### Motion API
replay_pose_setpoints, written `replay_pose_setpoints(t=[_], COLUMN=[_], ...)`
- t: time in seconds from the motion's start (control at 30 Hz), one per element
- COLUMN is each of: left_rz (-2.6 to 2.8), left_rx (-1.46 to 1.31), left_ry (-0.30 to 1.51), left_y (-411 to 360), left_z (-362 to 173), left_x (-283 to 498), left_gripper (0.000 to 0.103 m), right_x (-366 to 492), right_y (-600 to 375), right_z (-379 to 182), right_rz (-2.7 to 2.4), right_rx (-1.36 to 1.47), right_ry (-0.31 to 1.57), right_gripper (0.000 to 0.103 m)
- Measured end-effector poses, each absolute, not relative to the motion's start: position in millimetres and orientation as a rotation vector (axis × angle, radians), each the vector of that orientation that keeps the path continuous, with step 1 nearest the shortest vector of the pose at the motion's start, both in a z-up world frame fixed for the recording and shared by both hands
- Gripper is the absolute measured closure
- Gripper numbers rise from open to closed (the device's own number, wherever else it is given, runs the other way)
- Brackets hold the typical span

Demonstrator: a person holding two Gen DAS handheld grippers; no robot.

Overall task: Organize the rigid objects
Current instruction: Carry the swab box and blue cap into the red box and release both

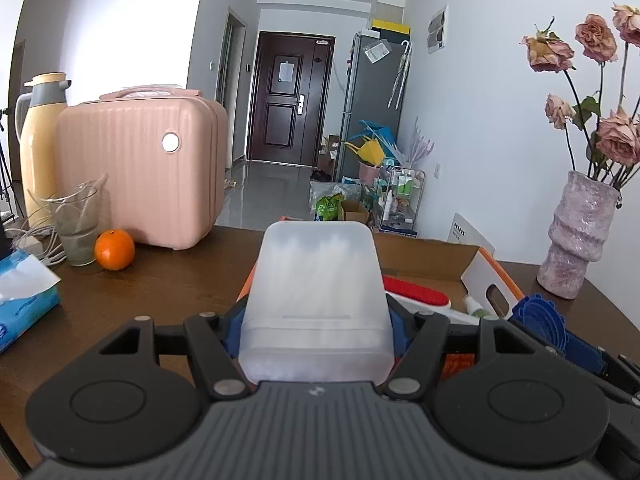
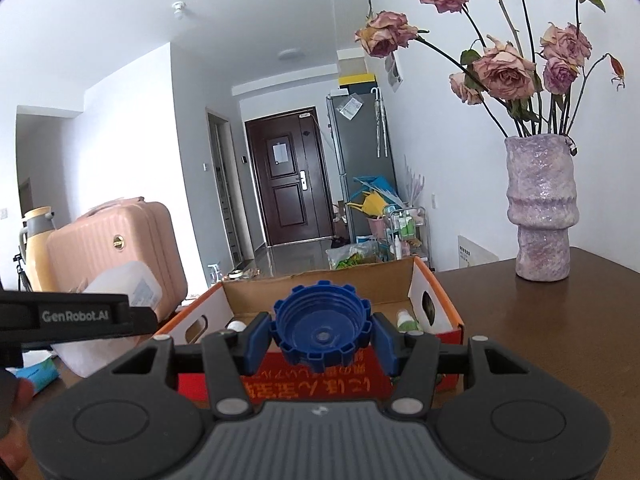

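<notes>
Clutter sits along the left of the left wrist view: a yellow thermos, a pink case, a glass and an orange, all resting on the dark bench and apart from the work. At lower centre of that view the left gripper has its fingers clenched on a frosted white container, held raised in front of the open cardboard box; a red brush already lies inside. In the right wrist view, lower centre, the right gripper grasps a blue ridged cap between its blue fingers, hollow side toward the camera, just before the box's near wall. Both pieces seem carried toward the box, probably to be stowed together. At the right, a purple vase of dried roses stands clear.
</notes>
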State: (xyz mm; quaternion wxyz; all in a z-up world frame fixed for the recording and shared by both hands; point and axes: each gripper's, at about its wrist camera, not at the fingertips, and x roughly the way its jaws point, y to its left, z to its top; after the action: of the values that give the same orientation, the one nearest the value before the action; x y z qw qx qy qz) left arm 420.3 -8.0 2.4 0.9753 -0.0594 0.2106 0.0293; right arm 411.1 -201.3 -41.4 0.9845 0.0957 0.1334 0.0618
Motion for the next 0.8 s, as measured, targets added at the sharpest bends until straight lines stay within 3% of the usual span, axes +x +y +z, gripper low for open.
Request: replay_pose_setpoints(t=[0.8], left_rz=[0.081], left_rx=[-0.084], left_ry=[0.492], left_y=[-9], left_z=[-21], left_x=[534], left_gripper=[0.036], right_x=[521], right_y=[-205], right_z=[-58], right_rz=[0.058], right_rx=[0.210], right_ry=[0.333], right_gripper=[0.050])
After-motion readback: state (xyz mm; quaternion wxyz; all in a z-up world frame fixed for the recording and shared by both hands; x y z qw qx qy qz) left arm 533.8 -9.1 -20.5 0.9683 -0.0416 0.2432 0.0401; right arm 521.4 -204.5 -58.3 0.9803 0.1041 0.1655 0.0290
